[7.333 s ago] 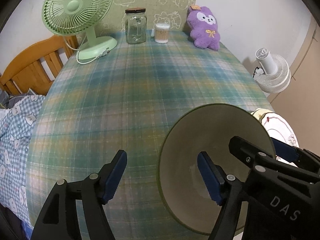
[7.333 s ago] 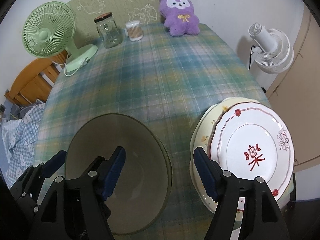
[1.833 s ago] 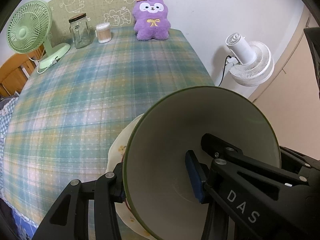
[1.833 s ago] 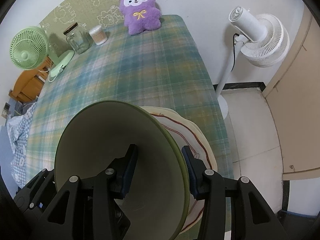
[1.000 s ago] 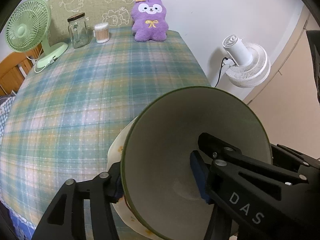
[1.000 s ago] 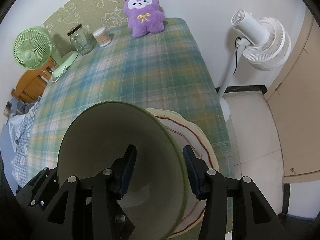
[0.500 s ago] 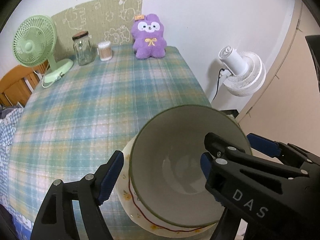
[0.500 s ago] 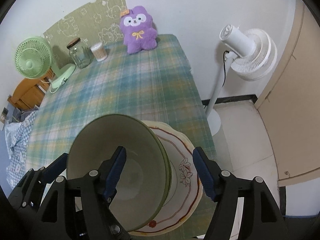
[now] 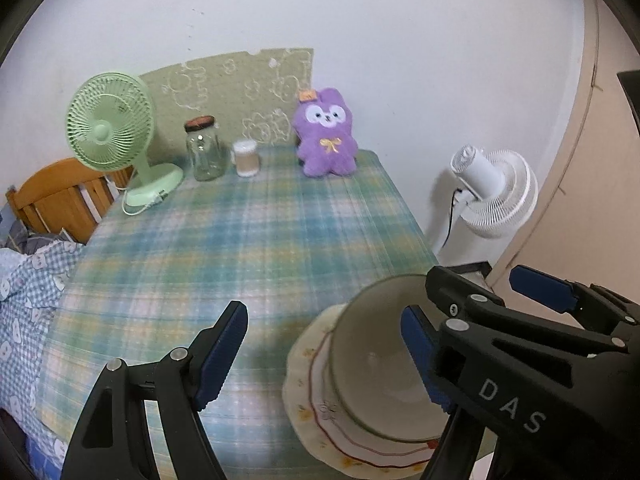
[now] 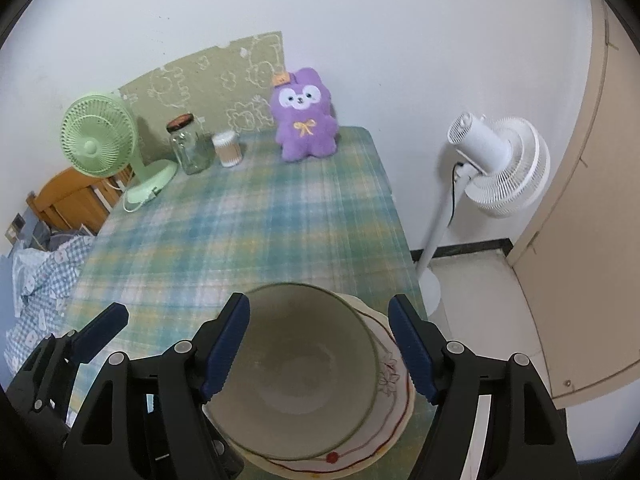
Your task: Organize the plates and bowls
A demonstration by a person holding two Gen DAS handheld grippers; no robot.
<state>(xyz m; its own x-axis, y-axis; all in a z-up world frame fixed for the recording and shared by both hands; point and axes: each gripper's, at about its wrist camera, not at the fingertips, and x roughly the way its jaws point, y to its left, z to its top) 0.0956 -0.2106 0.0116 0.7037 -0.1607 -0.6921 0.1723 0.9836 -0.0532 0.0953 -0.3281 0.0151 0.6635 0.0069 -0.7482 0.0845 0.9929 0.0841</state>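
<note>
Right wrist view: green-rimmed cream ceramic bowl (image 10: 296, 364) sat empty on stacked red-trimmed white plates (image 10: 394, 384).
Right gripper (image 10: 318, 354) and left gripper (image 9: 320, 354) both hung with fingers spread, gripping nothing.

We see a surface (image 10: 280, 216) covered in green, blue and yellow plaid. The bowl (image 10: 296, 368) has an olive-green rim and a pale cream inside. Under it, the top plate (image 10: 394, 376) is white with a red line, and the plate below (image 9: 304, 360) looks cream with what may be yellow flowers. The plush toy (image 10: 304, 114) is purple, the desk fan (image 10: 98, 136) pale green.
</note>
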